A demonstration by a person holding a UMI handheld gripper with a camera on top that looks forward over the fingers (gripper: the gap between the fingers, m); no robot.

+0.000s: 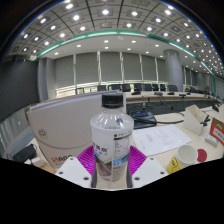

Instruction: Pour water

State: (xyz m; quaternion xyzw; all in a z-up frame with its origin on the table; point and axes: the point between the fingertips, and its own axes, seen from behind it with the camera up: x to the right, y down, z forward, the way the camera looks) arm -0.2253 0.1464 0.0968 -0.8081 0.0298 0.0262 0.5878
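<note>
Tongs (111, 168) pinching bottle (112, 140), pads (88, 158) against both its sides. Bottle upright, cap on, held over table (165, 140). Cup (187, 156) sits to the right. Pour not started; uncapping and tilting likely remain.

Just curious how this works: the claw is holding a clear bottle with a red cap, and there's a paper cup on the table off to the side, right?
Not quite: the cap is white, not red, as the gripper view shows. The claw does hold the clear bottle between its pink pads, and a paper cup stands on the table off to the side.
</note>
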